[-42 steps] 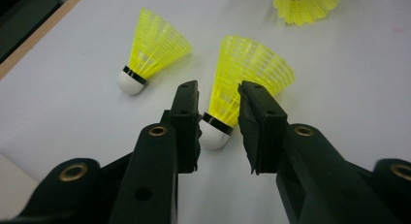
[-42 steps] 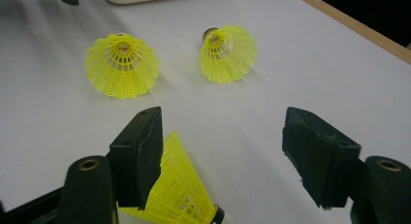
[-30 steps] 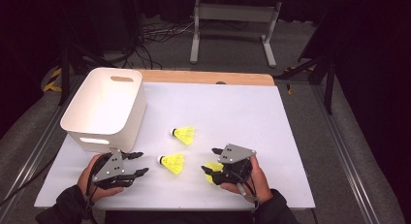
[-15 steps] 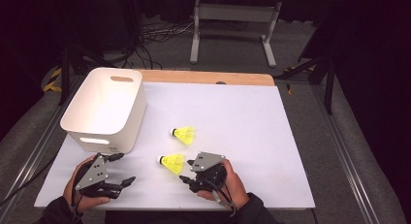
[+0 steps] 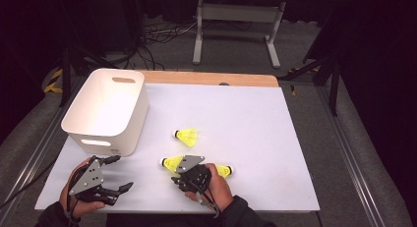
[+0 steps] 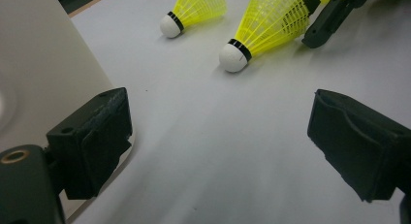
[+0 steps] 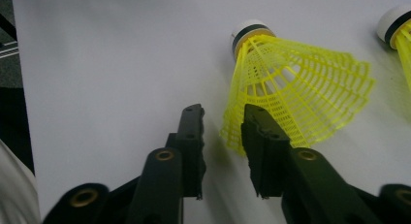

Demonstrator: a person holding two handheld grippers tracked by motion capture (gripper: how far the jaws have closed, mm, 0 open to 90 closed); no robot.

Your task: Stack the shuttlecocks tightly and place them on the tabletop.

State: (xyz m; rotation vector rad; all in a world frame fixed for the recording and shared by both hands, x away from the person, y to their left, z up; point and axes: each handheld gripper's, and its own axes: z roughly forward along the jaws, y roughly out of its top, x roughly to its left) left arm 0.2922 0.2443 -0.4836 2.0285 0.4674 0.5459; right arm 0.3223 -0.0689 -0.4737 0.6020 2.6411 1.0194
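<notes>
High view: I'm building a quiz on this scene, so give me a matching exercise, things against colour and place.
Things:
1. bin
2. far shuttlecock
3. table's far strip

Colour and place:
a. wooden, along the back edge
b. yellow, lying on its side mid-table
c. white, at the table's left

Pairs: 1-c; 2-b; 3-a

I see bin (image 5: 105, 111) on table (image 5: 255, 119) at left; three shuttlecocks right of it: far (image 5: 187, 136), middle (image 5: 171, 163), near (image 5: 223, 171).
</notes>
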